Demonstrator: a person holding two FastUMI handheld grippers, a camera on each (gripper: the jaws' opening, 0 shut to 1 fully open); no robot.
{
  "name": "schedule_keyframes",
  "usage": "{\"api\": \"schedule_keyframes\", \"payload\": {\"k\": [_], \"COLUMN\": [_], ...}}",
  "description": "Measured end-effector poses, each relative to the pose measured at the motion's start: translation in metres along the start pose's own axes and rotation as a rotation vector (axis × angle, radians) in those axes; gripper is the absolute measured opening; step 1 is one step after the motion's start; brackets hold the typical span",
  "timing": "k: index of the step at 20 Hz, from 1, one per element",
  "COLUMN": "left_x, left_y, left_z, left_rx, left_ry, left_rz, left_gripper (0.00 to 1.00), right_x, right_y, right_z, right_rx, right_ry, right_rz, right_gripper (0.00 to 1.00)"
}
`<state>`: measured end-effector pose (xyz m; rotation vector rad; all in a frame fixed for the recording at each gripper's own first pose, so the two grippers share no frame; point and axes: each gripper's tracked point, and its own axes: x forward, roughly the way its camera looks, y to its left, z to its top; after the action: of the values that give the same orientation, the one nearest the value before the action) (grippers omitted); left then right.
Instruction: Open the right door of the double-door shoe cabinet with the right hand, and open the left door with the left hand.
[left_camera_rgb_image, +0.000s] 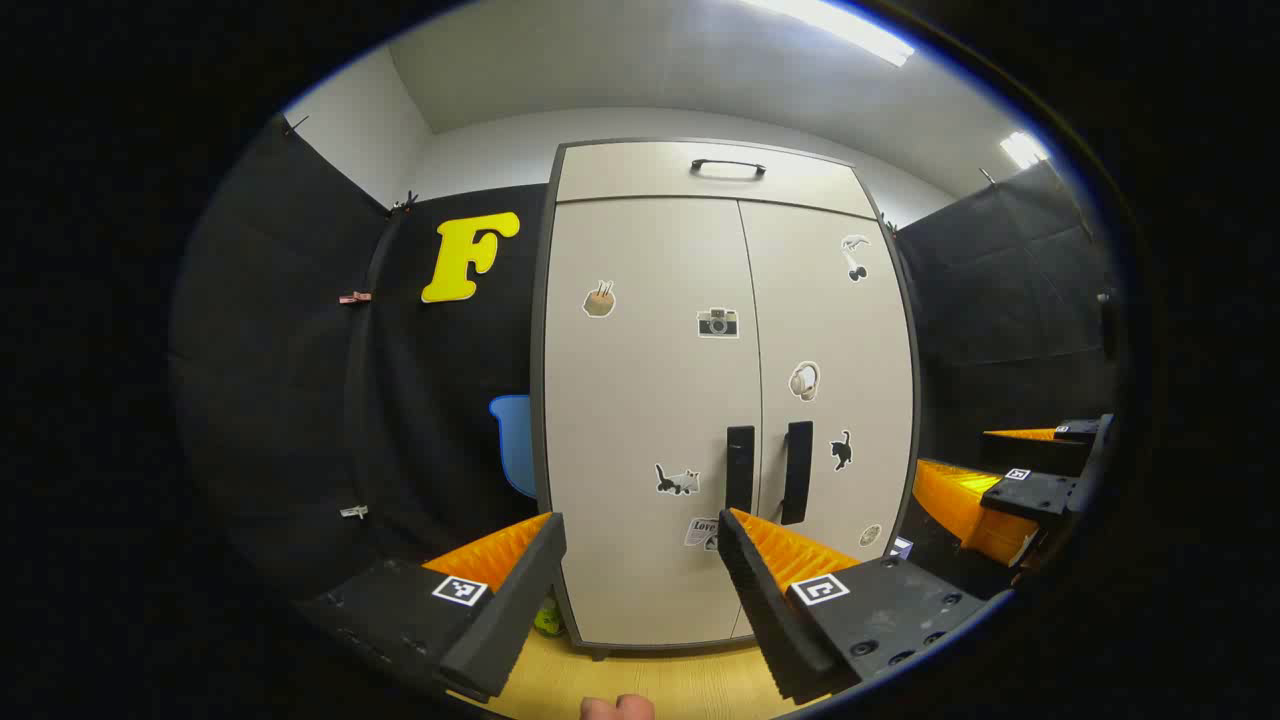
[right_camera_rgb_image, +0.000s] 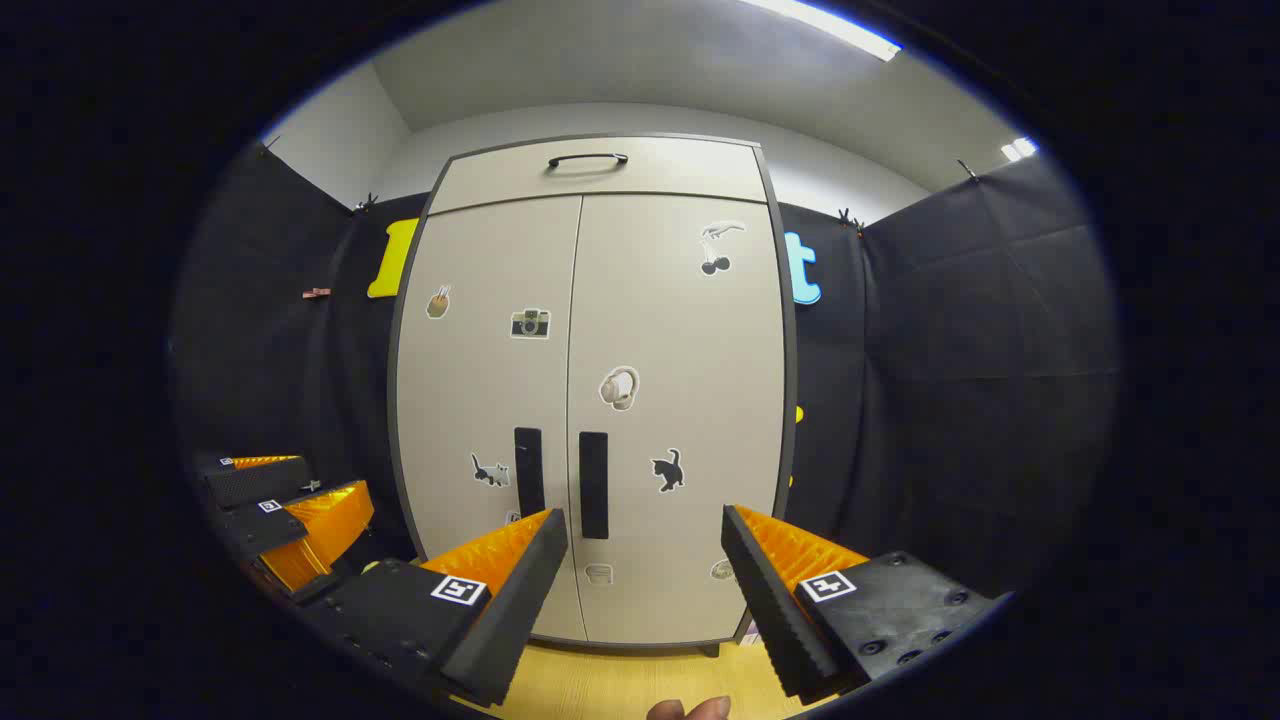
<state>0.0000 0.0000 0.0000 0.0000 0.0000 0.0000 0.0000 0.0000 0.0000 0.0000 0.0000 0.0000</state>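
— Shoe cabinet (right_camera_rgb_image: 590, 400): it stands straight ahead of both grippers, against the booth's back wall, both doors shut. The right door (right_camera_rgb_image: 680, 400) and the left door (right_camera_rgb_image: 490, 400) meet at a seam down the middle.

— And the handles?

— Two dark vertical bars flanking that seam, low on the doors. The right handle (right_camera_rgb_image: 594, 484) runs up and down, so its long axis is upright; the left handle (right_camera_rgb_image: 528, 470) sits just beside it, parallel.

— Which gripper is nearer to what?

— The right gripper (right_camera_rgb_image: 645, 560) hangs in front of the right door, fingers spread wide with nothing between them. The right handle lies ahead and a little to its left, just above its left fingertip. In the left gripper view, the left gripper (left_camera_rgb_image: 640, 560) is equally wide open and empty, and the left handle (left_camera_rgb_image: 740, 468) lies ahead, over toward its right finger. Both are well apart from the cabinet, I'd judge; neither touches a door.

— So the right one goes first?

— By the task, yes. I'd say it needs to travel forward and shift left so the upright bar passes between the fingers.

— Anything hard to see?

— The cabinet's foot is partly hidden behind the fingers, and how far the handles stand off the doors I cannot tell.
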Motion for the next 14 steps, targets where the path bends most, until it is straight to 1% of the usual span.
{"api": "schedule_keyframes", "payload": {"k": [14], "left_x": [-0.0075], "left_y": [0.0017], "left_z": [-0.0010], "left_rx": [-0.003], "left_ry": [-0.003], "left_rz": [0.002], "left_gripper": [0.94], "right_x": [0.0011], "right_y": [0.0081], "right_z": [0.0012], "right_rx": [0.000], "right_ry": [0.000], "right_rz": [0.014], "right_gripper": [0.98]}}
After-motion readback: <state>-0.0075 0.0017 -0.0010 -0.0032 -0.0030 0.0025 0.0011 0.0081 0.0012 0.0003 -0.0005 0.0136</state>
